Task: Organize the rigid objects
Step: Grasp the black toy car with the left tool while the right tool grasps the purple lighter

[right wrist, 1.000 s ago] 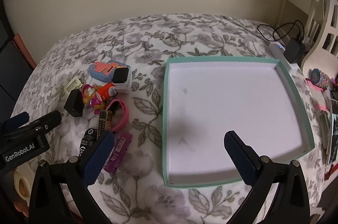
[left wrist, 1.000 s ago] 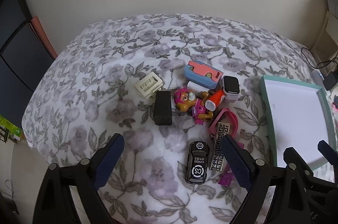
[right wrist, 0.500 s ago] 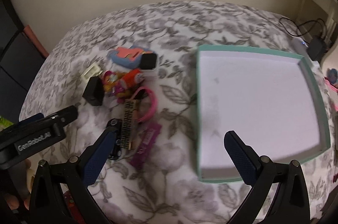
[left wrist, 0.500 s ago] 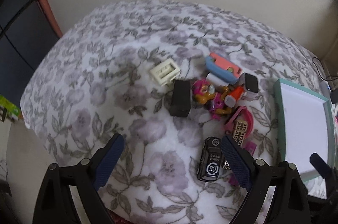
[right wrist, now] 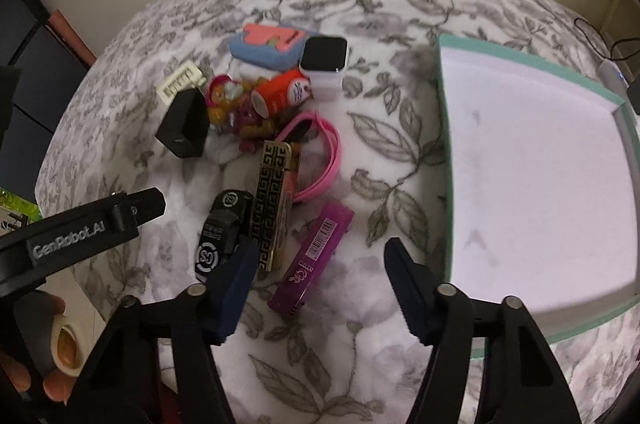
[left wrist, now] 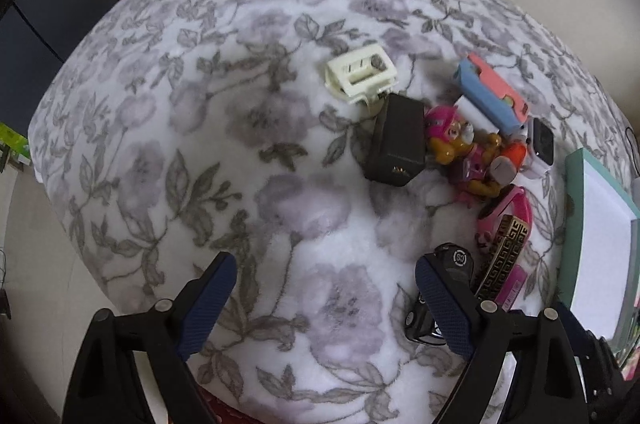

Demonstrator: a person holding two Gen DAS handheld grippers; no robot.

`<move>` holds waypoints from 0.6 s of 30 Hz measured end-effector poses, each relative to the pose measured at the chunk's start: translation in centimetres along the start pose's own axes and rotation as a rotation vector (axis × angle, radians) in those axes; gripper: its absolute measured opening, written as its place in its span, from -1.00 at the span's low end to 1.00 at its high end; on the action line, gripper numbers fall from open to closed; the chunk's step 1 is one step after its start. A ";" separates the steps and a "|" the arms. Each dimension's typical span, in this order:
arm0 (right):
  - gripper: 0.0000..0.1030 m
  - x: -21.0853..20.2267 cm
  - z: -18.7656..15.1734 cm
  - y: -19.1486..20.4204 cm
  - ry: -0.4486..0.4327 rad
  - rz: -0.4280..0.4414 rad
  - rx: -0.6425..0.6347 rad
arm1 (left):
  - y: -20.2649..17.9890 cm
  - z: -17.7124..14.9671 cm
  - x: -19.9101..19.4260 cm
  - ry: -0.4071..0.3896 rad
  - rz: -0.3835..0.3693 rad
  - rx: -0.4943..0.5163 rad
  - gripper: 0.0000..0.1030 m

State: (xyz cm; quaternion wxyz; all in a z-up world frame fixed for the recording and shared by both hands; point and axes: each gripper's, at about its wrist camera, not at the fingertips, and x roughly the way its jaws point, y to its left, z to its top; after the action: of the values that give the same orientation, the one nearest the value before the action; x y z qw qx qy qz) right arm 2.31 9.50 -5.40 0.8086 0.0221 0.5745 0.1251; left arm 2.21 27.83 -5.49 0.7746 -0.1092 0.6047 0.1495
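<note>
Purple comb [right wrist: 311,261] between right tool [right wrist: 320,264] fingers.

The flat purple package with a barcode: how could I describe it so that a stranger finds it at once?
Start at the teal-rimmed white tray on the floral blanket. Left of it lies a heap of small things; the flat purple package with a barcode lies at the heap's near edge, closest to the open right gripper. Only it is purple, unlike the black-and-gold patterned bar beside it.
</note>
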 end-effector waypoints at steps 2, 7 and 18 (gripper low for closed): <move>0.10 0.7 0.0 -0.1 0.018 -0.008 0.004 | -0.2 0.0 0.3 0.012 -0.009 0.007 0.79; -0.14 1.9 0.1 -0.4 0.048 -0.013 0.014 | -0.7 -0.1 0.4 0.018 -0.036 0.014 0.79; -0.28 3.1 0.5 1.1 0.033 -0.090 -0.056 | -2.9 -0.3 0.7 0.026 -0.073 0.077 0.79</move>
State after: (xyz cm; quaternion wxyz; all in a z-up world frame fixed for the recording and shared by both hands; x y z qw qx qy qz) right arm 3.50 11.35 -7.86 0.8042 -0.0284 0.5844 0.1050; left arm 3.12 25.07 -6.31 0.7752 -0.1030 0.6157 0.0963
